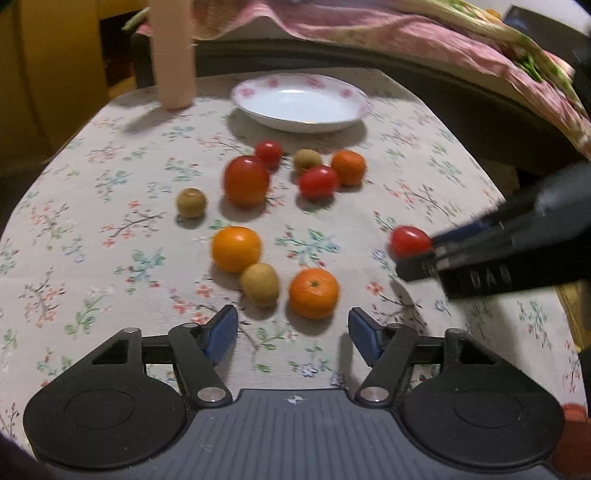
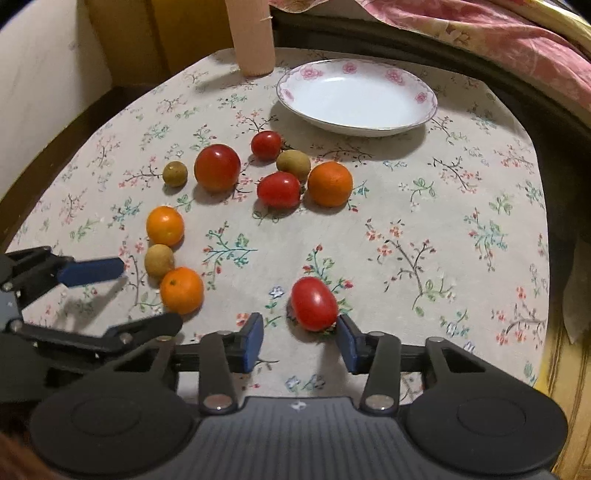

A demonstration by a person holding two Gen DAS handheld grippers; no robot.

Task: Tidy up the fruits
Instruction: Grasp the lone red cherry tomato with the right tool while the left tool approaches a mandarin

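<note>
Right gripper (image 2: 299,338) nearest: your jaws stand narrow around the small tomato (image 2: 314,303), right pad touching its skin, left pad apart, so nothing gripped yet. It sits well short of the plate (image 2: 424,98), alone. Light, smooth, thin-skinned, likely to roll; take it across the middle, gently. Left gripper (image 1: 293,338) half open, empty, just short of the orange (image 1: 314,293).

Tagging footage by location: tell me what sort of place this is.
Probably a home room, perhaps a bedroom: a small table under a floral tablecloth, a flowered china plate, and pink patterned bedding on furniture right behind it.
</note>
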